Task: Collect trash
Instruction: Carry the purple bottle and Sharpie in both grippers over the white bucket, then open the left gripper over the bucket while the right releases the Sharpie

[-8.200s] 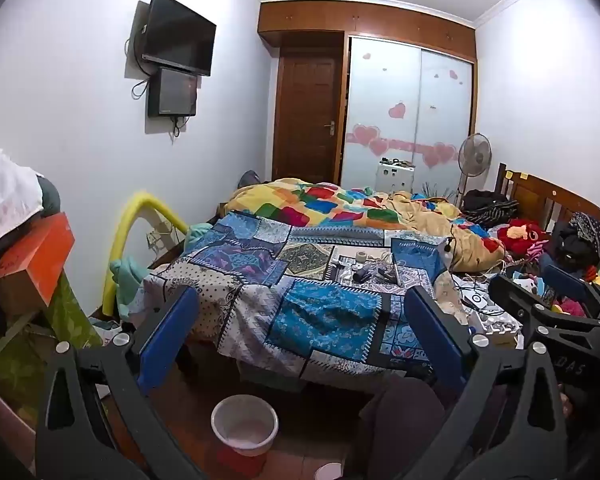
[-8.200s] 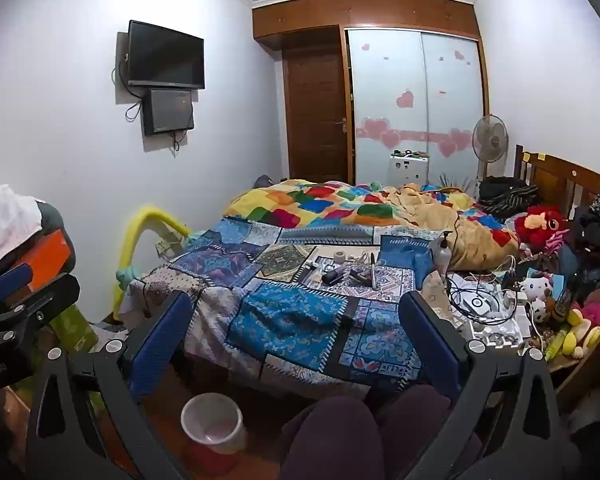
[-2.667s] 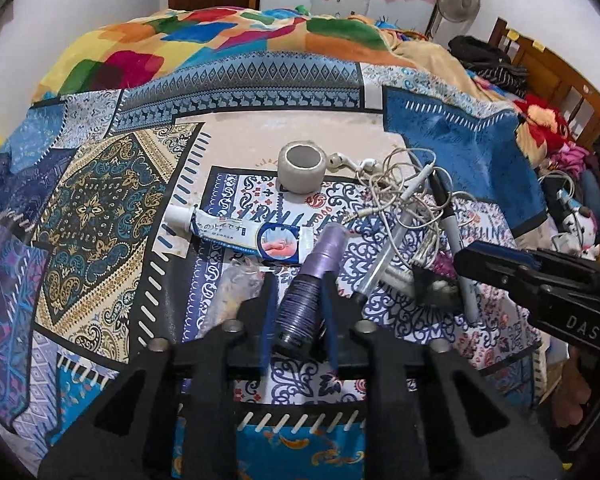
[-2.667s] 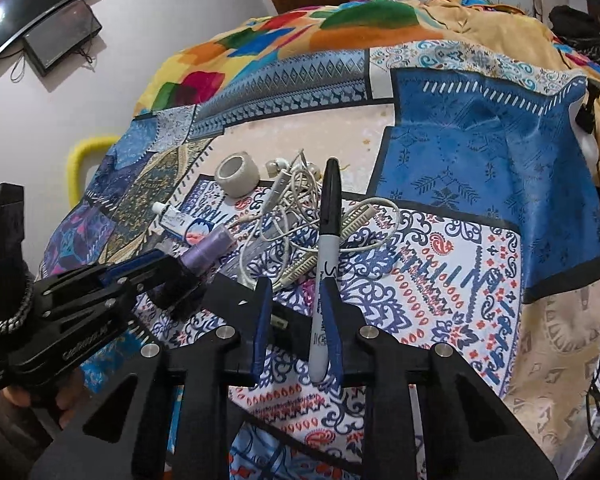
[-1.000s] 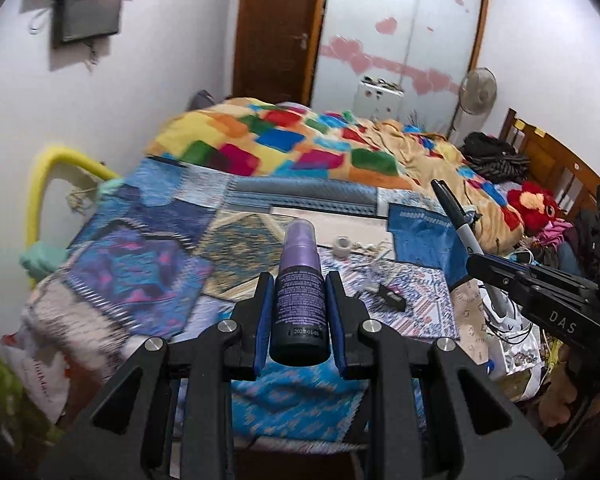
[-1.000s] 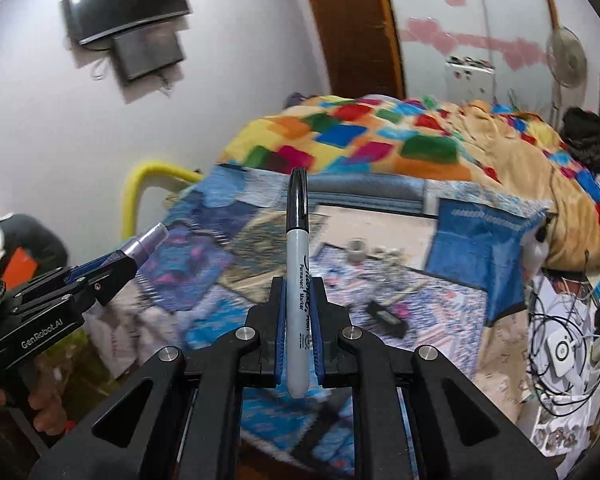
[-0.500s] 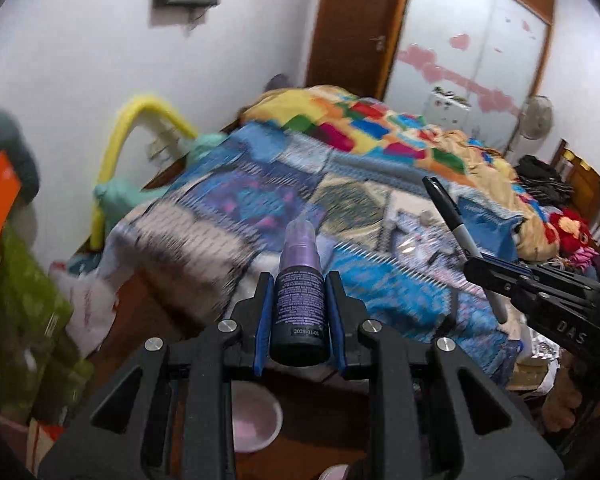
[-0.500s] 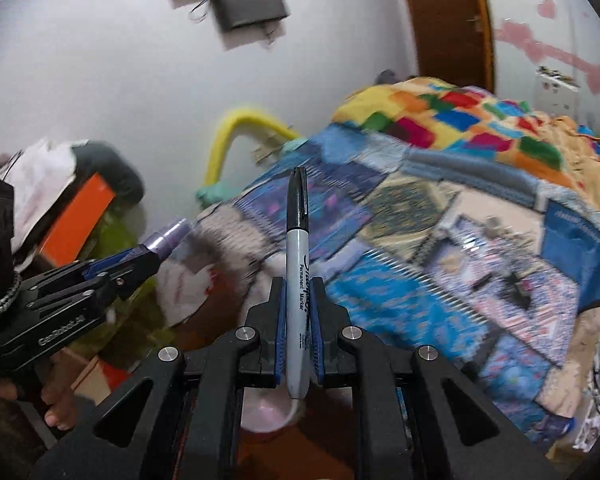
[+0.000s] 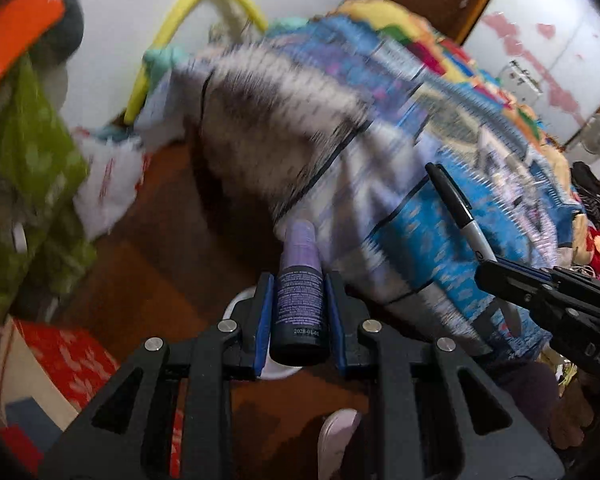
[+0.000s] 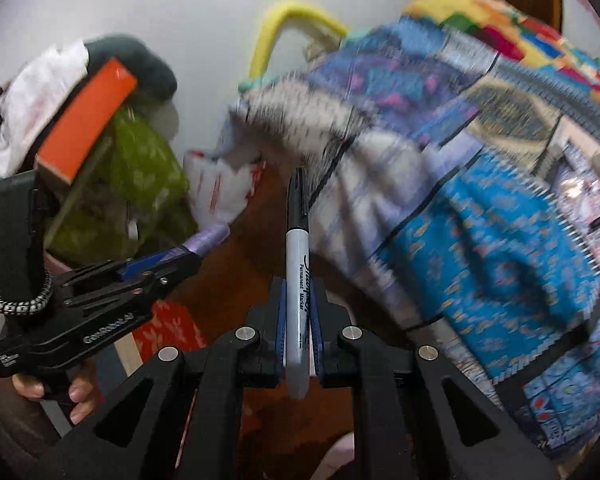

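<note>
My left gripper (image 9: pixel 299 300) is shut on a dark purple spray bottle (image 9: pixel 299 300) with a lilac cap, held upright above the floor. A white bin (image 9: pixel 240 304) shows just behind and under it, mostly hidden by the jaws. My right gripper (image 10: pixel 298 320) is shut on a black-capped Sharpie marker (image 10: pixel 297 264), tip pointing forward. The marker also shows in the left wrist view (image 9: pixel 458 212), to the right of the bottle. The left gripper with the bottle shows in the right wrist view (image 10: pixel 160 262), to the left and close by.
The bed with a patchwork quilt (image 9: pixel 420 160) fills the right side, its edge hanging over the brown floor (image 9: pixel 160 272). A green bag (image 9: pixel 28 152), an orange box (image 10: pixel 86 116), a white plastic bag (image 9: pixel 108 184) and a red patterned box (image 9: pixel 68 360) crowd the left.
Both grippers have swung down and left from the bed top toward the floor beside the bed, still holding the bottle and the marker. The view is motion-blurred.
</note>
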A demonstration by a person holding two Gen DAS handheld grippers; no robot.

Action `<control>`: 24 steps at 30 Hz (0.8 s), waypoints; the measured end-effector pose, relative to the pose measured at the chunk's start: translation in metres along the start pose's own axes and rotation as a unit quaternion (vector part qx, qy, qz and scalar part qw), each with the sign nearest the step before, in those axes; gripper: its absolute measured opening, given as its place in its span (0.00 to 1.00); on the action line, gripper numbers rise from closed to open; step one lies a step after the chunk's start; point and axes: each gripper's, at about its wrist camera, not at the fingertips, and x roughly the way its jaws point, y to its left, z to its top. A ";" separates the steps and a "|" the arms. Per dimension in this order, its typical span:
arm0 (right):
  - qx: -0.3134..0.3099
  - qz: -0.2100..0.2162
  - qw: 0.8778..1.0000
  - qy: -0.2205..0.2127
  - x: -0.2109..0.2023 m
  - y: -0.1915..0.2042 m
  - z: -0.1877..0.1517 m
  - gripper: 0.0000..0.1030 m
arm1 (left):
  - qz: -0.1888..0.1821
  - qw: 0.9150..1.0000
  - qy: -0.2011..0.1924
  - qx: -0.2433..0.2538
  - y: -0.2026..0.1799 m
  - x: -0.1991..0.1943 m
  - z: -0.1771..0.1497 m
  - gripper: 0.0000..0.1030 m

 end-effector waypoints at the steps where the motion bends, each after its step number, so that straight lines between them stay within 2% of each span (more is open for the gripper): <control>1: -0.003 0.000 1.000 0.016 0.012 0.001 -0.003 0.10 | 0.002 1.000 0.013 -0.006 0.005 0.011 -0.004 0.24; 8: -0.022 0.000 0.995 0.099 0.071 0.006 -0.018 0.10 | 0.009 0.995 0.092 -0.041 0.027 0.073 -0.033 0.24; 14: -0.029 -0.002 0.987 0.159 0.118 0.004 -0.033 0.10 | 0.018 0.989 0.134 -0.060 0.036 0.111 -0.047 0.24; 21: -0.027 0.004 0.981 0.193 0.155 0.002 -0.036 0.10 | 0.010 0.981 0.168 -0.093 0.046 0.139 -0.050 0.24; 24: -0.008 0.020 0.983 0.184 0.156 -0.001 -0.033 0.11 | 0.011 0.981 0.167 -0.100 0.051 0.142 -0.048 0.24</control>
